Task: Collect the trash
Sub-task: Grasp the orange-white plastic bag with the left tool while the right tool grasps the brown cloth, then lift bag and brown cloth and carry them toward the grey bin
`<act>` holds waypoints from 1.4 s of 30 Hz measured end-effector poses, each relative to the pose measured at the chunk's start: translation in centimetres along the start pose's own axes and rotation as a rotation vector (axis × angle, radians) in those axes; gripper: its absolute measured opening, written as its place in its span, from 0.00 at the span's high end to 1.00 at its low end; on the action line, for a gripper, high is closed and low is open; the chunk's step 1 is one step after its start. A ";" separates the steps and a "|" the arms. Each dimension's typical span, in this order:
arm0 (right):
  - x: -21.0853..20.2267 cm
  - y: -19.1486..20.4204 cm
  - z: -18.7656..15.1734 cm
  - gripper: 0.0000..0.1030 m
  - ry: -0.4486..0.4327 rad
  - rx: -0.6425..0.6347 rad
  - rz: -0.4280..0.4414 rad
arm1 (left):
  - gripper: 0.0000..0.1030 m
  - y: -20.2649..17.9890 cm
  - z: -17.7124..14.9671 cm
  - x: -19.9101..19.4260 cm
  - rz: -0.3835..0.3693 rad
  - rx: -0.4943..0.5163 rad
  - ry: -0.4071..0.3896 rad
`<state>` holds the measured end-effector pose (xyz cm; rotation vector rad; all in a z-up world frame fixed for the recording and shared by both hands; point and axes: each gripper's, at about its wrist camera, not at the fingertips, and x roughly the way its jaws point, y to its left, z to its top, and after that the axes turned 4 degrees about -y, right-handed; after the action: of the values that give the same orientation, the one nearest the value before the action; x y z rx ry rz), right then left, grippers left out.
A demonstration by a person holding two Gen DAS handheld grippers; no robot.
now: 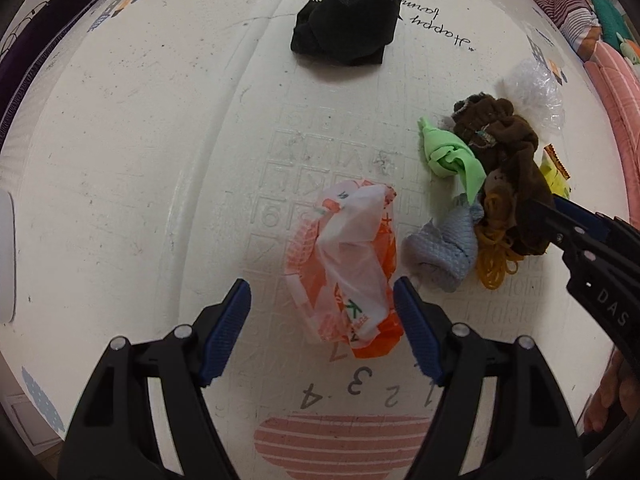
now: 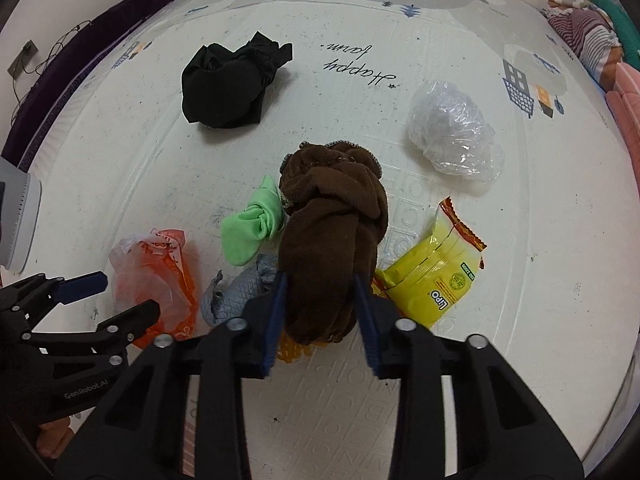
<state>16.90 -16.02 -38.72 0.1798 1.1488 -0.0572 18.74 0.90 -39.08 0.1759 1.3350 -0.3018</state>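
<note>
Straddling the orange-and-white plastic bag (image 1: 352, 264), the left gripper (image 1: 322, 328) points down at the white play mat (image 1: 140, 160) with its blue pads spread; the right pad sits just beside the bag's edge, the left pad stands apart from it. No pinch yet.

Right gripper (image 2: 320, 320) is pinching the knotted brown cloth (image 2: 332, 232): both blue pads press against the near end of the bundle.

Clustered around the brown cloth, seen from the right wrist:
- green cloth (image 2: 252, 228) at 9 o'clock, touching it
- grey-blue cloth (image 2: 236, 292) at 8 o'clock, just beside the left pad
- yellow Lipo snack wrapper (image 2: 436, 276) at 4 o'clock
- yellow-orange rubber bands (image 2: 292, 350) poking out beneath it at 6 o'clock
- crumpled clear plastic (image 2: 452, 132) at 1 o'clock, apart
- black cloth (image 2: 228, 84) at 11 o'clock, well apart

Orange bag lies at 9 o'clock of the pile, with a small gap between it and the grey-blue cloth.

Mat print reads "Happy town" (image 2: 360, 66) near the black cloth. Folded striped fabrics (image 2: 580, 36) sit off the mat at 2 o'clock.
</note>
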 end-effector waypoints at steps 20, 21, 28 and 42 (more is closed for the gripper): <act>-10.7 1.4 3.3 0.91 -0.089 -0.037 0.049 | 0.75 1.2 2.1 -10.4 0.008 0.003 -0.106; -11.6 1.6 3.4 0.91 -0.096 -0.042 0.054 | 0.75 1.4 1.9 -11.4 0.009 -0.001 -0.113; -19.1 4.0 4.0 0.91 -0.155 -0.090 0.097 | 0.75 2.6 0.5 -19.3 0.020 -0.047 -0.173; -34.0 11.7 3.9 0.91 -0.307 -0.261 0.246 | 0.75 7.5 -5.1 -34.5 0.087 -0.225 -0.341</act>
<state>8.10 -6.75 -4.91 0.0750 0.8120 0.2738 9.40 13.48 -7.05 -0.0080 1.0103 -0.0997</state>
